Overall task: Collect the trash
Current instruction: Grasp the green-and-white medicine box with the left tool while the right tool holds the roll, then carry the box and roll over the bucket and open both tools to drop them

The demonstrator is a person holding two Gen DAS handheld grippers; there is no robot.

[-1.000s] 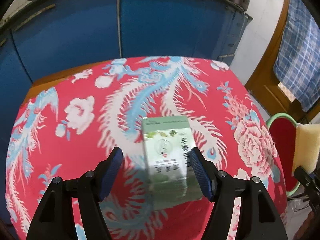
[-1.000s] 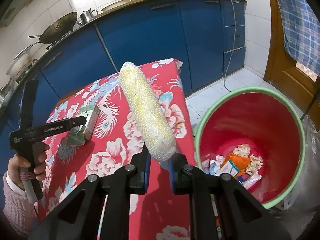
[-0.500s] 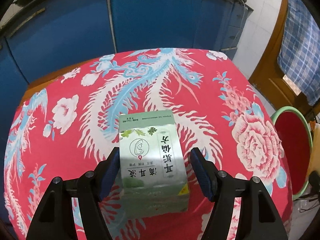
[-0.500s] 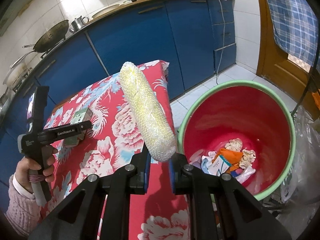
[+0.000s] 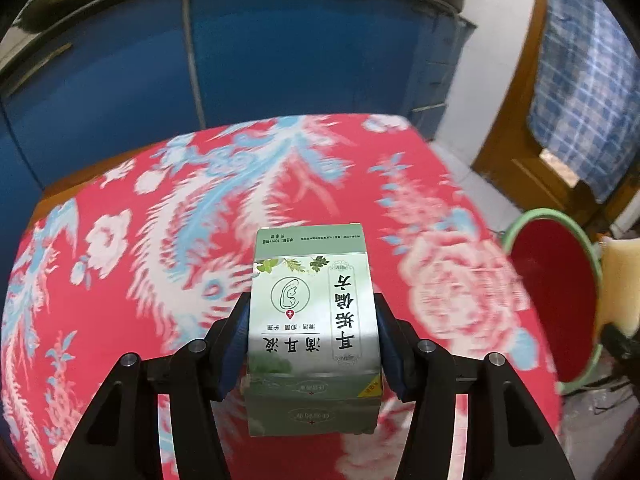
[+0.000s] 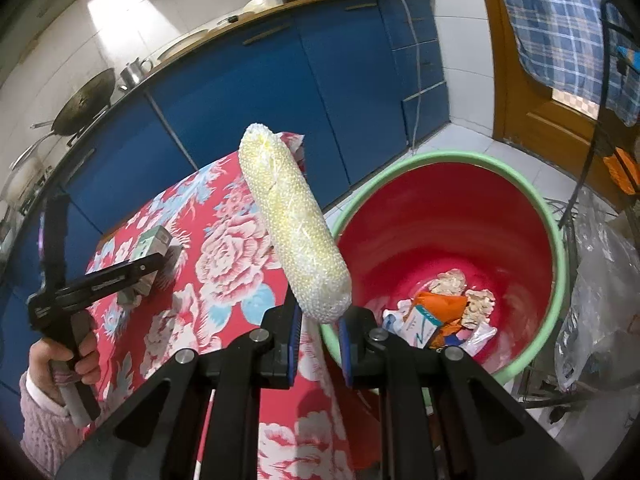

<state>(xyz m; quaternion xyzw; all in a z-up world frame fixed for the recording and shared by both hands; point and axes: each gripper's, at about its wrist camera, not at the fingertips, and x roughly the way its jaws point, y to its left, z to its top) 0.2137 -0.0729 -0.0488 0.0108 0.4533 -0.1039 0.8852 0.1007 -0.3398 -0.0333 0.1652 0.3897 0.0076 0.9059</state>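
Note:
My left gripper (image 5: 313, 320) is shut on a pale green medicine box (image 5: 312, 320) with Chinese print, held over the red flowered tablecloth (image 5: 160, 240). The same box (image 6: 150, 246) and left gripper (image 6: 156, 264) show in the right wrist view. My right gripper (image 6: 318, 322) is shut on the lower end of a yellow corn cob (image 6: 292, 228), which sticks up at the near rim of the red bucket (image 6: 460, 216) with a green rim. Paper and wrapper trash (image 6: 436, 316) lies in the bucket's bottom.
Blue kitchen cabinets (image 5: 240, 52) stand behind the table. The bucket (image 5: 556, 300) sits on the floor at the table's right side. A wooden door with a checked cloth (image 6: 560, 40) is at the right. Clear plastic bags (image 6: 600, 300) lie right of the bucket.
My left gripper closed on the green box, which now sits tight between the fingers and lifted off the cloth. My right gripper carried the corn cob rightward toward the bucket.

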